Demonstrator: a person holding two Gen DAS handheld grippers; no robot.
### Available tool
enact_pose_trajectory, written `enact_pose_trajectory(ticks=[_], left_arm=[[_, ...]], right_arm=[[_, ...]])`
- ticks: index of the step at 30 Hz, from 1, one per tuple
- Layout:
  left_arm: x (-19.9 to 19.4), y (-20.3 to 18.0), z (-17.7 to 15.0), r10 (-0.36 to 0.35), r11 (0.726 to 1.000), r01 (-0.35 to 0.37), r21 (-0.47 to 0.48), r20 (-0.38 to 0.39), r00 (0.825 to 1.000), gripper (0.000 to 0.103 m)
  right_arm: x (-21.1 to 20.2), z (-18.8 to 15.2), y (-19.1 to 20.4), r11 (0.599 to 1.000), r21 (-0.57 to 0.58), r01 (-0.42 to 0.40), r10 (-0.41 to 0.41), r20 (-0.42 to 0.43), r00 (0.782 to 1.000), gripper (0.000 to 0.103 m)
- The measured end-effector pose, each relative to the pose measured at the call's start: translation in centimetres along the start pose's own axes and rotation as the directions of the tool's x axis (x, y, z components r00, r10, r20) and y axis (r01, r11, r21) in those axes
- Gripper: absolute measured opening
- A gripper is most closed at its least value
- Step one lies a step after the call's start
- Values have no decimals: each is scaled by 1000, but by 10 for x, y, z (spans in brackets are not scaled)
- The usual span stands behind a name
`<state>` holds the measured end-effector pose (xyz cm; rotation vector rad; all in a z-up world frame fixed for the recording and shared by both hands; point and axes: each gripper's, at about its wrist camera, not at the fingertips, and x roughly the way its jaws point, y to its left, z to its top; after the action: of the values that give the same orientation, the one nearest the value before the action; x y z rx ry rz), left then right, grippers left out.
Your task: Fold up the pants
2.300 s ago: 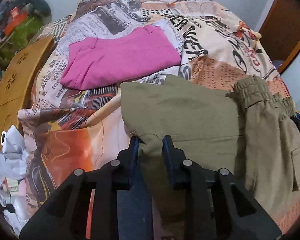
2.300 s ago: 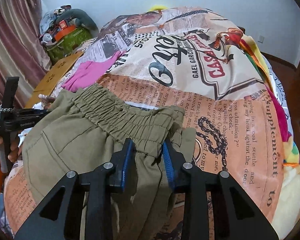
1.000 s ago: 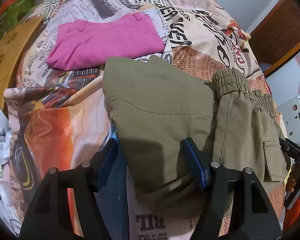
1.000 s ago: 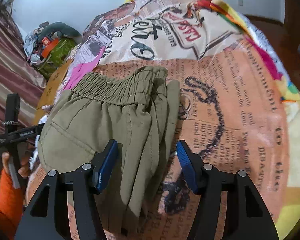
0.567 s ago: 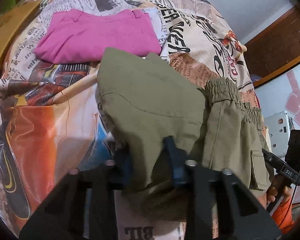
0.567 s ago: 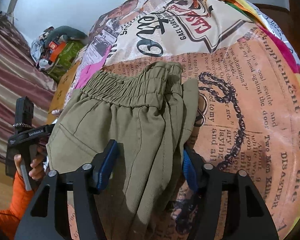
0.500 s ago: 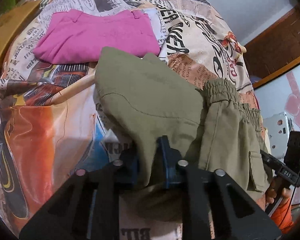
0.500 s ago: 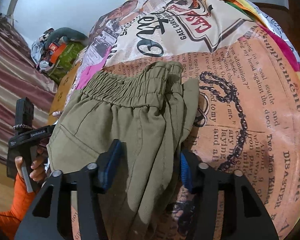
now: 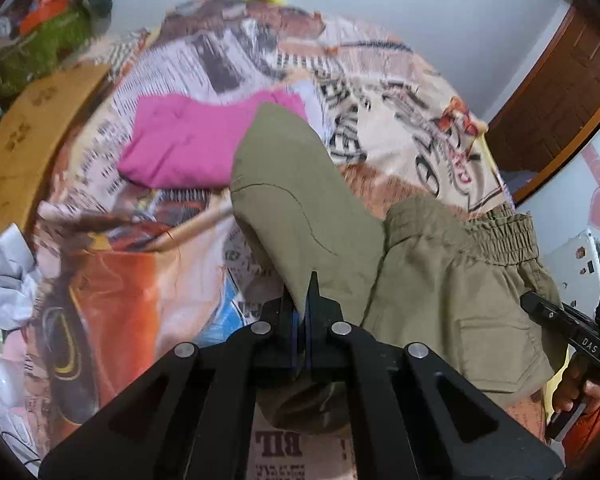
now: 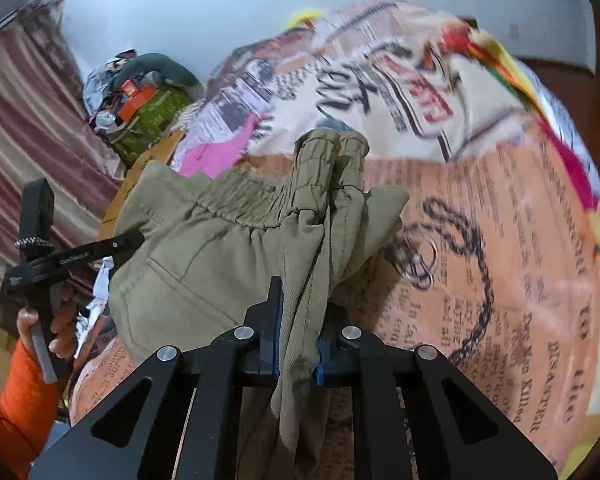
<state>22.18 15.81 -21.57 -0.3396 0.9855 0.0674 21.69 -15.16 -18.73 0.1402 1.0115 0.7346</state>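
Olive pants (image 9: 440, 280) are gripped at both ends above the printed bedspread (image 10: 500, 280), the left gripper (image 9: 306, 312) and right gripper (image 10: 298, 332) each clamped on fabric; a final fold appears underway, calling for an even lift and careful laying-over.

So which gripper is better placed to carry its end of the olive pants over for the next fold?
Probably the left gripper. It is shut on the plain folded end of the olive pants, a light single flap. The right gripper clamps the thick bunched side below the elastic waistband.
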Motion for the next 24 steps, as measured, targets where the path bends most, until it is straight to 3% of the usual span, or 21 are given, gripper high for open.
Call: enact_pose_trajectory(ticks=[5, 13, 24], left_arm=[[-29, -7, 5, 42, 998, -46, 40, 80, 996, 2], [-72, 3, 37, 88, 993, -101, 53, 204, 975, 1], [-87, 43, 96, 159, 984, -177, 35, 298, 941, 1]], right_arm=[[-11, 16, 21, 998, -64, -5, 8, 53, 999, 9], [-20, 62, 64, 985, -171, -4, 31, 152, 988, 9], [14, 123, 106, 967, -256, -6, 60, 206, 977, 8]])
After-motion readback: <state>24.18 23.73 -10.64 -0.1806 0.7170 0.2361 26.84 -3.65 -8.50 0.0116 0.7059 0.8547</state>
